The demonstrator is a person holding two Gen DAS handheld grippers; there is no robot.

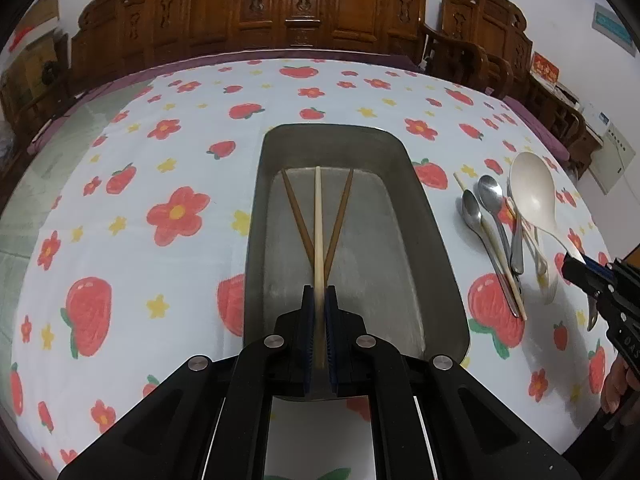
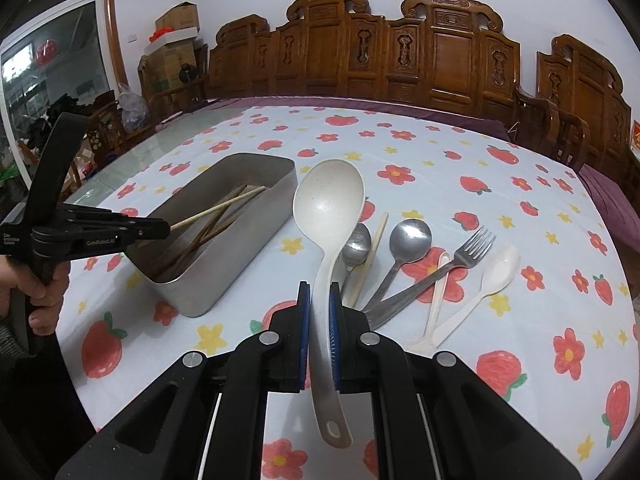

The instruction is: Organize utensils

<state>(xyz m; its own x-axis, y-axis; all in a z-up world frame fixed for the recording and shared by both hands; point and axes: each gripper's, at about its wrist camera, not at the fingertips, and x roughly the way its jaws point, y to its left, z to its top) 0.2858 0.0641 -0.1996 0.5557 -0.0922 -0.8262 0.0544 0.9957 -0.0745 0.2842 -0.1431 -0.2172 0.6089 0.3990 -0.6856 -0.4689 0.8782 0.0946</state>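
Two hand-held grippers at work over a flower-print cloth [image 2: 440, 168]. The left gripper [image 1: 319, 300] is closed on a pale chopstick [image 1: 318, 232], which points into the metal tin [image 1: 436, 264] above two brown chopsticks [image 1: 296, 216] lying crossed on its floor; the pale stick's far end appears low in the tin, but whether it touches the floor cannot be told. The right gripper [image 2: 319, 300] is closed on the handle of a white ladle [image 2: 328, 204], whose bowl is raised just beside the tin's near wall. On the cloth to the right lie two steel spoons [image 2: 408, 240], a fork [image 2: 472, 248], a second pale chopstick [image 2: 374, 252] and two white plastic spoons [image 2: 496, 272], their handles fanned together and overlapping. Risks, as judged from this arrangement: the pale stick, if released while tilted, may bounce or come to rest across the brown pair rather than alongside; the ladle is gripped along a smooth, curved handle with the heavy bowl far forward, so it may pivot or slip between the pads; swung toward the tin, its bowl could strike the wall or the left gripper, since both tools converge on one narrow container; lowered carelessly, it could scatter the fanned cutlery.
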